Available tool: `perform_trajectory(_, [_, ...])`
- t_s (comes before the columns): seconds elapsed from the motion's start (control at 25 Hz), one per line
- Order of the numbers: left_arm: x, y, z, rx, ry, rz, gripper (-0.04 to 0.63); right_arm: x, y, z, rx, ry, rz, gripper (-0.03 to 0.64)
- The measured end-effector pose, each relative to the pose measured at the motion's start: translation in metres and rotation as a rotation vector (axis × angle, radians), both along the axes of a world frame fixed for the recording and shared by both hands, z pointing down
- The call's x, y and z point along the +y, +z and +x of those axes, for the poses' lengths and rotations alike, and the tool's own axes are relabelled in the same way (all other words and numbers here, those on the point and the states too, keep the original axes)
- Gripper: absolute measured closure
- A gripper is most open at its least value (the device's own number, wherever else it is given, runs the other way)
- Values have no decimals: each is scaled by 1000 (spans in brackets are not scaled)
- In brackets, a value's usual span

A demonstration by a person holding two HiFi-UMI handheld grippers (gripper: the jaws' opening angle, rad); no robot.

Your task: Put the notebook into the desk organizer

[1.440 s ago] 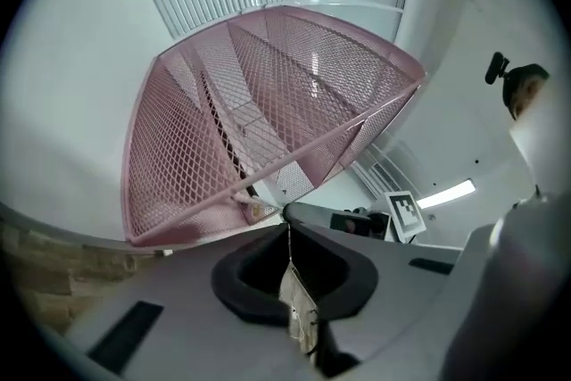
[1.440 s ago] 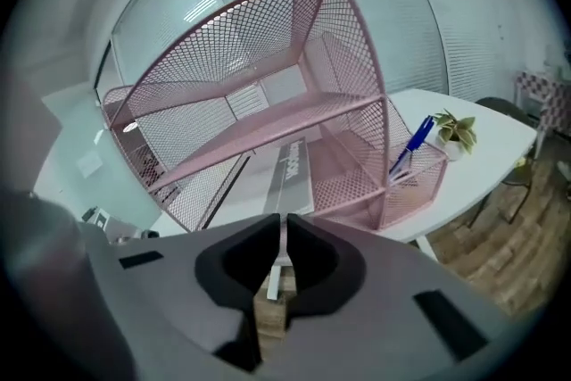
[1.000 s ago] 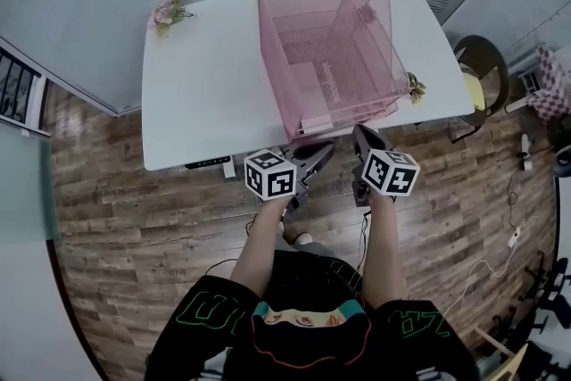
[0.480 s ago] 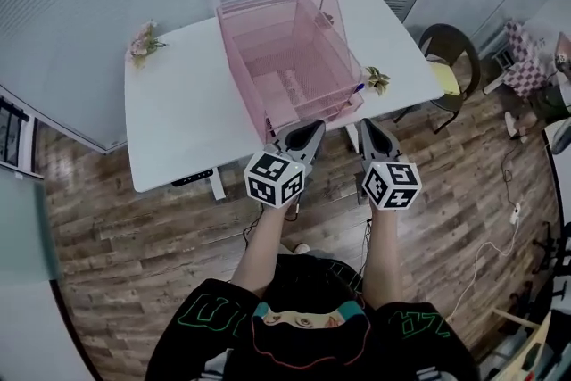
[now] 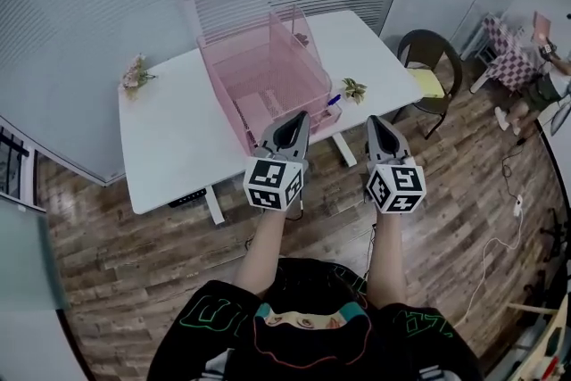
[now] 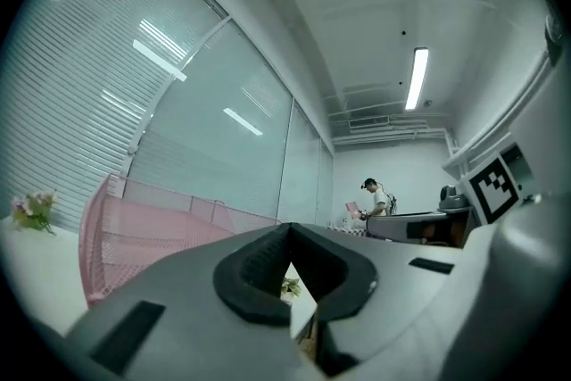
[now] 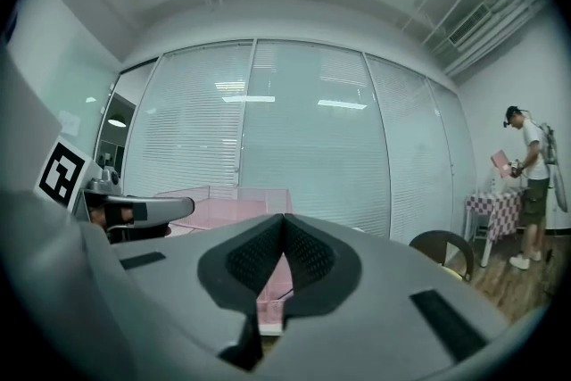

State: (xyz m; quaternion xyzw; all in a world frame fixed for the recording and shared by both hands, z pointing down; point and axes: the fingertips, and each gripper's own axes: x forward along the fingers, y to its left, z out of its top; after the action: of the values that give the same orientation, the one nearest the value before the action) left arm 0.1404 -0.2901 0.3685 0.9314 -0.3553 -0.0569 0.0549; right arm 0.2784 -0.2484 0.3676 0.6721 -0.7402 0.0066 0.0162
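Observation:
The pink mesh desk organizer (image 5: 259,71) stands on the white desk (image 5: 169,134), open at the top; it also shows as the organizer (image 6: 134,236) and the organizer (image 7: 223,202) in the two gripper views. A pale flat thing (image 5: 257,105) lies low inside it; I cannot tell whether it is the notebook. My left gripper (image 5: 297,118) and right gripper (image 5: 375,121) are held side by side in front of the desk's near edge, above the floor. Both point level toward the organizer. The left gripper (image 6: 287,232) and the right gripper (image 7: 284,223) are shut with nothing between the pads.
A blue pen (image 5: 332,101) and a small plant (image 5: 354,89) sit at the desk's near right corner. A flower sprig (image 5: 136,72) lies at the left end. A dark chair (image 5: 430,56) stands to the right. Glass walls with blinds are behind; a person (image 7: 533,183) stands far right.
Both grippers have risen and drawn back from the desk's near edge, and now point level. The head view has swung up, so the desk sits farther off.

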Motion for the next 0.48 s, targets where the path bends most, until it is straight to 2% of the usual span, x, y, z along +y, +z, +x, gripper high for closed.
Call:
perform_trajectory(0.16, [1,-8,1,-11,-22,30,601,2,-7,1,13,-13,17,614])
perform_trajectory(0.48, [2,-8,0,-2,-41,30,601,3,-8,2,24,-24,29,614])
